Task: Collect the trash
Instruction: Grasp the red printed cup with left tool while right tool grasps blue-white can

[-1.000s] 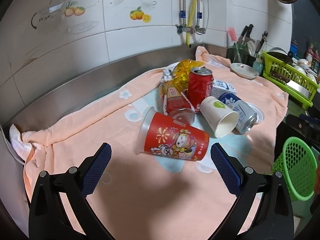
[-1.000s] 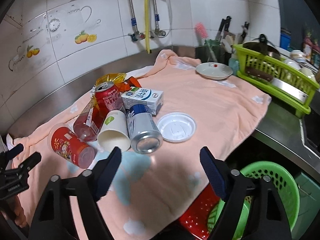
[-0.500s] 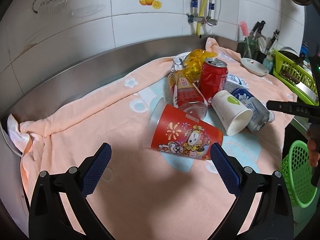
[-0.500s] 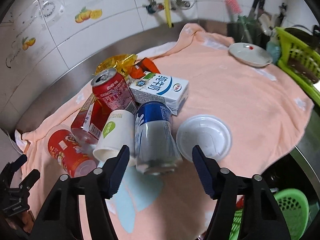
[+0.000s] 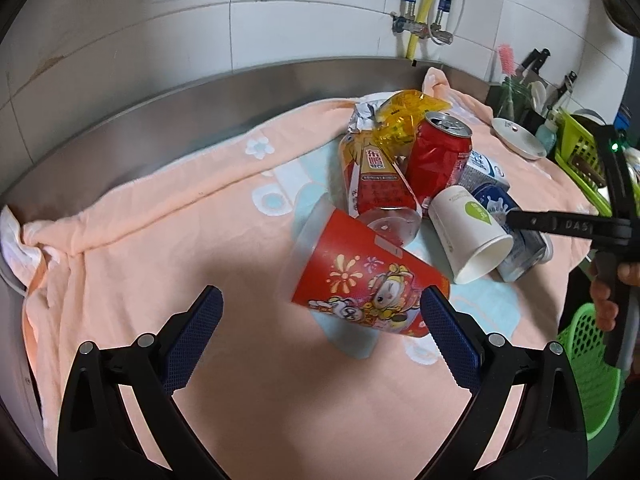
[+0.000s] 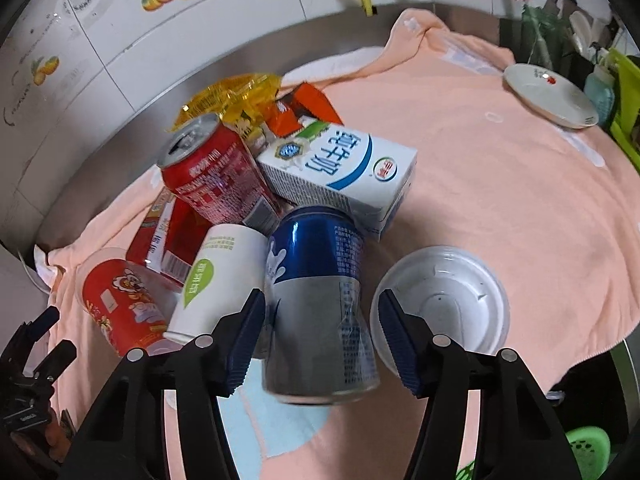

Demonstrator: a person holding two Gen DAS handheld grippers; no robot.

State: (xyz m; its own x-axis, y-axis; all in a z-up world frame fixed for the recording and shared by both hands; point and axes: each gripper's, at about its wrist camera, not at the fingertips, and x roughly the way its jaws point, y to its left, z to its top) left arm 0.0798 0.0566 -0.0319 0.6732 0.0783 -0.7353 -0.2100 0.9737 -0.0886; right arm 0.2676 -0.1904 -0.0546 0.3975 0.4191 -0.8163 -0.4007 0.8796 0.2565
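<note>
A heap of trash lies on a peach towel (image 5: 168, 248). My right gripper (image 6: 322, 340) is open with its fingers on either side of a lying blue and silver can (image 6: 318, 300), which also shows in the left wrist view (image 5: 520, 248). Beside the can lie a white paper cup (image 6: 208, 280), a red can (image 6: 218, 176), a milk carton (image 6: 340, 168) and a white lid (image 6: 444, 304). My left gripper (image 5: 320, 332) is open, just short of a lying red cartoon cup (image 5: 368, 280). A red juice carton (image 5: 376, 184) and a yellow wrapper (image 5: 404, 120) lie behind.
A green basket (image 5: 588, 364) stands below the counter edge at the right. A white plate (image 6: 548, 96) and a green dish rack (image 5: 580, 152) sit at the far right. A steel backsplash and tiled wall run behind the towel.
My right gripper has moved forward and down so that its fingers now flank the blue and silver can. My left gripper has moved closer to the red cartoon cup.
</note>
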